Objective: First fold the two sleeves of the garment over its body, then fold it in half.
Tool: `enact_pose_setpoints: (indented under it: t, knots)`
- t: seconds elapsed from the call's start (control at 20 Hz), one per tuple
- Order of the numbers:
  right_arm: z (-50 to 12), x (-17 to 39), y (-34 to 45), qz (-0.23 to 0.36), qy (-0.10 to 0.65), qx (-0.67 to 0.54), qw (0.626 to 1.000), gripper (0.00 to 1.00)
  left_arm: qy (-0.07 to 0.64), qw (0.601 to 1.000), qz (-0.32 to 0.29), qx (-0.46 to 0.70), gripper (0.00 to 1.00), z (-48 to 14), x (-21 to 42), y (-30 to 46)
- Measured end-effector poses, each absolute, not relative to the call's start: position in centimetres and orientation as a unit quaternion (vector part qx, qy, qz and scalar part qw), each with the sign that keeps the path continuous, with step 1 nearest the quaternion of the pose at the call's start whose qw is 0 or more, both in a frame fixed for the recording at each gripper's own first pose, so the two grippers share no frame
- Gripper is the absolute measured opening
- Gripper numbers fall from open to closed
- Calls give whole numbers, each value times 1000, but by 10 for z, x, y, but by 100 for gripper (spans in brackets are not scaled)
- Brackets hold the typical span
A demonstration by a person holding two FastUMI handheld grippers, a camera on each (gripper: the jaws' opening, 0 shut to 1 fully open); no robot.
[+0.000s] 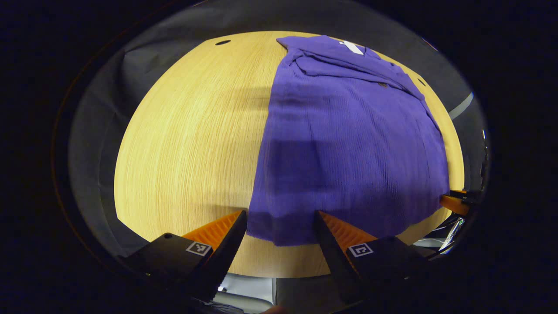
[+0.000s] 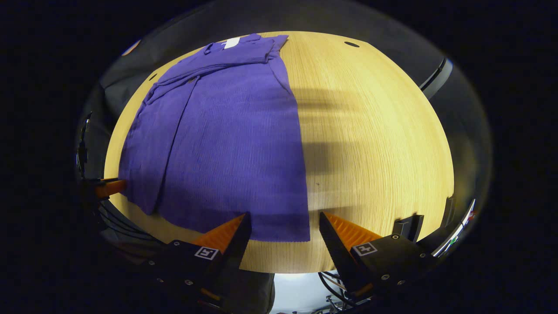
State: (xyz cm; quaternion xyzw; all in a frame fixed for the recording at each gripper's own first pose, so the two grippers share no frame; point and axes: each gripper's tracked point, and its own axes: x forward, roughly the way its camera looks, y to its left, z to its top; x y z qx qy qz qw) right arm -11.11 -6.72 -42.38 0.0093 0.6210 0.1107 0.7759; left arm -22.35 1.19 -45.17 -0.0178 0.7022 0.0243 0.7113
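Two open grippers, left and right, at purple garment's hem.

Just a light wooden table with a fine grain and small dark holes near its far edge.
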Motion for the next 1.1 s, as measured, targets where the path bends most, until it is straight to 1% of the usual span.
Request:
enact_pose_setpoints:
  t: [0.05,0.1,0.15,0.2,0.25,0.3,0.35,0.4,0.45,0.5,0.55,0.6,0.65,0.8,0.9,1.1]
  knots:
    - [-424,-112,-63,115,625,11,772,94,710,703,25,-21,98,-452,-226,11]
    - [-424,-112,-60,117,629,9,769,88,714,700,25,-21,98,-452,-225,13]
    - [-425,-113,-60,114,631,1,767,85,720,694,24,-22,96,-452,-224,13]
    - [-425,-113,-58,115,633,1,766,76,722,691,24,-26,95,-452,-224,12]
    - [-426,-114,-56,115,635,2,764,72,724,688,29,-32,82,-452,-225,12]
    - [-425,-114,-54,115,638,9,762,64,730,682,29,-36,72,-452,-225,11]
    - [-425,-116,-50,116,641,20,759,48,735,676,28,-45,53,-452,-225,10]
    - [-424,-115,-48,116,643,29,756,43,739,672,28,-52,49,-451,-225,7]
    - [-423,-115,-47,115,644,38,755,36,745,664,26,-61,31,-452,-226,4]
    - [-423,-115,-46,113,645,48,754,24,748,660,27,-66,24,-453,-224,4]
    - [-423,-113,-44,112,645,56,754,20,753,655,22,-67,15,-453,-224,3]
    - [-424,-111,-43,113,645,64,753,15,754,653,20,-70,13,-452,-223,2]
    - [-423,-111,-43,111,644,73,754,13,755,651,15,-74,10,-451,-224,1]
    - [-411,-106,-33,120,637,103,755,6,749,656,11,-87,7,-442,-221,0]
    - [-403,-101,-34,120,631,103,759,5,748,658,3,-90,6,-433,-220,-1]
    - [-375,-82,-25,125,613,139,768,5,732,675,-21,-87,5,-405,-195,-7]
